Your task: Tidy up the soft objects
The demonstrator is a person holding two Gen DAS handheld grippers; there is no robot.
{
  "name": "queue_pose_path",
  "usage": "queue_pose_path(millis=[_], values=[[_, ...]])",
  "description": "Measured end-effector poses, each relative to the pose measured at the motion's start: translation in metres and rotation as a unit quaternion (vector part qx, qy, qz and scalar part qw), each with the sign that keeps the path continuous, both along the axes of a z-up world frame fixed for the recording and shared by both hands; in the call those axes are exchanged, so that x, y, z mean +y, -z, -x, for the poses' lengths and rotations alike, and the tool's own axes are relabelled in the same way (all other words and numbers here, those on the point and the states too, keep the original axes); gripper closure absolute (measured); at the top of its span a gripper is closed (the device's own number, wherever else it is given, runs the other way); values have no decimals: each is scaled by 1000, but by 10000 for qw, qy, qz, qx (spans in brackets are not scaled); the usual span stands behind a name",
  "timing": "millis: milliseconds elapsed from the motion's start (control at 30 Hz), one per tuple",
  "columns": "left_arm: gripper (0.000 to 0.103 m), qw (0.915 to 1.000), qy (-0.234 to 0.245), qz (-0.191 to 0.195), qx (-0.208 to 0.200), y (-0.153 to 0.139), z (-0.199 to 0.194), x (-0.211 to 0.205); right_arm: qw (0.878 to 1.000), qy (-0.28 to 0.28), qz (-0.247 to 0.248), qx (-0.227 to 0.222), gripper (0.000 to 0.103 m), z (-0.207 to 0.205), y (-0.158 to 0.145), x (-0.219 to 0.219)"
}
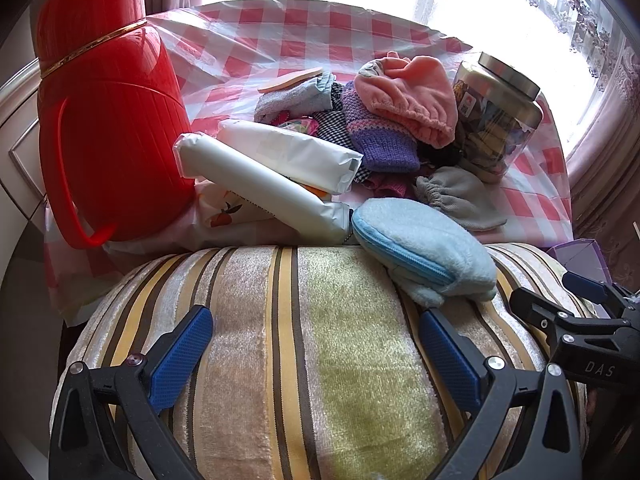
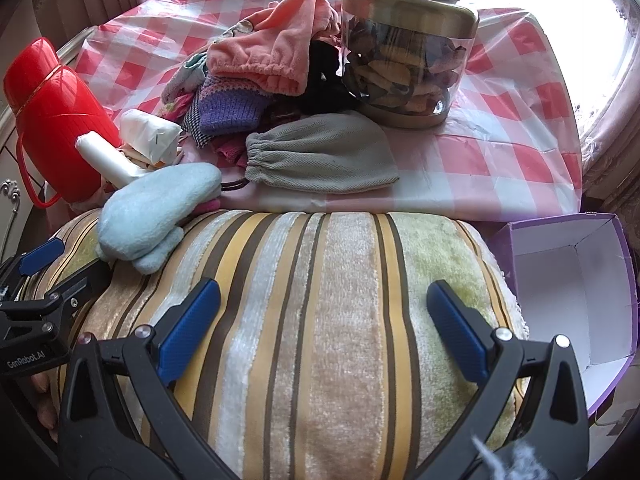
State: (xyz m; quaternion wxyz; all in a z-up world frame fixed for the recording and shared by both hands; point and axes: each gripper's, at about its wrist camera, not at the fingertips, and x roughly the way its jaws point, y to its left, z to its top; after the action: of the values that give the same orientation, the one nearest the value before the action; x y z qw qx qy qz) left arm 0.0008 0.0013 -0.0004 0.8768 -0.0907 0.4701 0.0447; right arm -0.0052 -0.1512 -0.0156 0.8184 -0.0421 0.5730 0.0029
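Observation:
A striped velvet cushion (image 1: 320, 340) (image 2: 332, 320) fills the foreground of both views. My left gripper (image 1: 316, 346) stands open just above it, fingers spread wide with only cushion fabric between them. My right gripper (image 2: 324, 322) is open the same way over the cushion's right half, and its fingers (image 1: 580, 312) show at the right edge of the left wrist view. A light blue plush pouch (image 1: 424, 256) (image 2: 156, 208) lies on the cushion's far edge. Behind it are a grey drawstring bag (image 1: 460, 196) (image 2: 320, 156), a pink fleece cap (image 1: 408, 92) (image 2: 272, 48) and a purple knit piece (image 1: 380, 136) (image 2: 228, 108).
A red thermos jug (image 1: 108, 120) (image 2: 52, 120) stands at the left on the checked tablecloth (image 1: 320, 28). A lidded glass jar (image 1: 496, 116) (image 2: 408, 52) is behind the pile. White plastic packs (image 1: 280, 168) lean by the jug. An open purple box (image 2: 572, 292) sits right of the cushion.

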Motion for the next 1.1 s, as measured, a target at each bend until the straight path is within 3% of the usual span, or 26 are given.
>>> queue_pose_path(millis=[1100], values=[[0, 10000, -3, -14, -3, 0, 0, -1, 10000, 9, -59, 18, 0, 0, 0, -1]])
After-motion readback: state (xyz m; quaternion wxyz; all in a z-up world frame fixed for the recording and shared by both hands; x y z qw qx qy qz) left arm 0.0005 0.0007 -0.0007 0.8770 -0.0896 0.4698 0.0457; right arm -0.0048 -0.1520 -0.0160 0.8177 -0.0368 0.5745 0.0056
